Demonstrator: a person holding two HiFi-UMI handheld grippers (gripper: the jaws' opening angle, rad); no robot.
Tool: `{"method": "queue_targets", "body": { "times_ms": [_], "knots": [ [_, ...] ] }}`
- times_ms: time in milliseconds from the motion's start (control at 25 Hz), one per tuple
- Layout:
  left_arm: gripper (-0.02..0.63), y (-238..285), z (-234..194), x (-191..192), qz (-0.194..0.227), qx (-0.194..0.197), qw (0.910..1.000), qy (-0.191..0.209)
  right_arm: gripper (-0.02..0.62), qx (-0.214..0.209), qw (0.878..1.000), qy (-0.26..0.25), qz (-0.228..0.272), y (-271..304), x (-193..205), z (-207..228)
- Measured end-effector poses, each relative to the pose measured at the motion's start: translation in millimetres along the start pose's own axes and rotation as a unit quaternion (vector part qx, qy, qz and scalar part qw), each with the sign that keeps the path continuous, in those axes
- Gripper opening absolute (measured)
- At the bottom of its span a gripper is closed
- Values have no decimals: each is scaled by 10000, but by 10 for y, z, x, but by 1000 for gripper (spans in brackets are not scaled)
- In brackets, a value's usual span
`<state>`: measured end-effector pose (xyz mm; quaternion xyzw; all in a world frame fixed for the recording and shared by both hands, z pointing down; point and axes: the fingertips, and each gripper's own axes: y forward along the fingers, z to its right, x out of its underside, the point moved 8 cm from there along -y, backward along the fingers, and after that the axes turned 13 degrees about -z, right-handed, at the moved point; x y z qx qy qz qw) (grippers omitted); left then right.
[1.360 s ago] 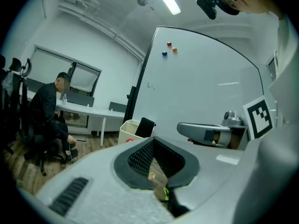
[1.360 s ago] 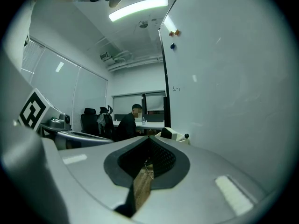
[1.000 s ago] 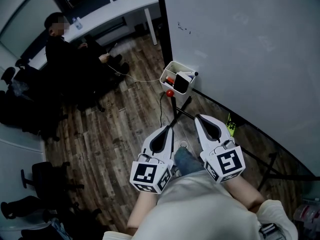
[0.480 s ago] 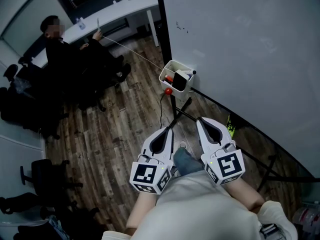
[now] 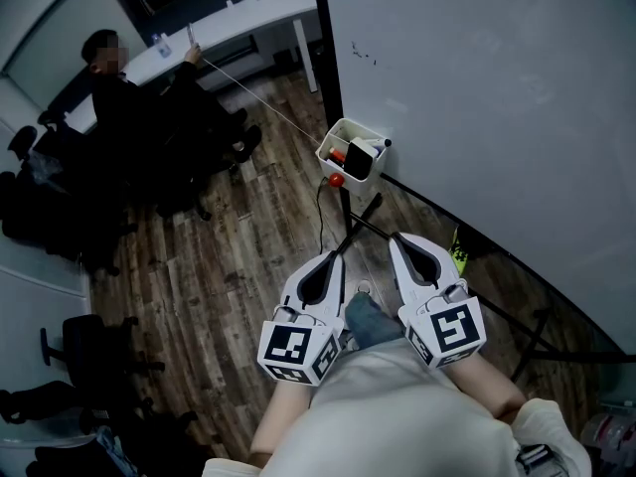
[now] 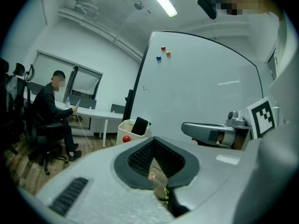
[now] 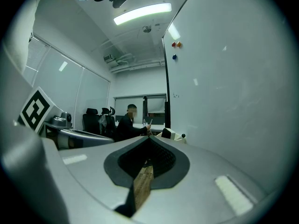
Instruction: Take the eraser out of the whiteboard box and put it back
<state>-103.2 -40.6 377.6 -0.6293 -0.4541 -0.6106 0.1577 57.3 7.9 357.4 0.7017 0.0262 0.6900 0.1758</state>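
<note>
Over the last second only the seated person (image 5: 119, 97) in the background moves. The left gripper (image 5: 333, 258) and right gripper (image 5: 397, 238) stay put, jaws together and empty. The black eraser (image 5: 360, 160) stands in the whiteboard box (image 5: 336, 139), well ahead of them, so the reach has not begun.

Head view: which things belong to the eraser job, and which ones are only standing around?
For the job:
- white plastic whiteboard box
- black rectangular eraser standing in it
- left gripper and right gripper, both shut and empty
- large white whiteboard

Only around:
- red ball below the box
- seated person in black clothes
- long white desk
- black office chair
</note>
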Motion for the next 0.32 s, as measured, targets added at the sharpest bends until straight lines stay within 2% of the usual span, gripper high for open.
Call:
{"method": "queue_targets", "body": {
  "times_ms": [320],
  "knots": [
    [5,-17,-13,-14,10,-1,10000,15,3,23,10000,-43,-16,8,-13,-17]
  ]
}}
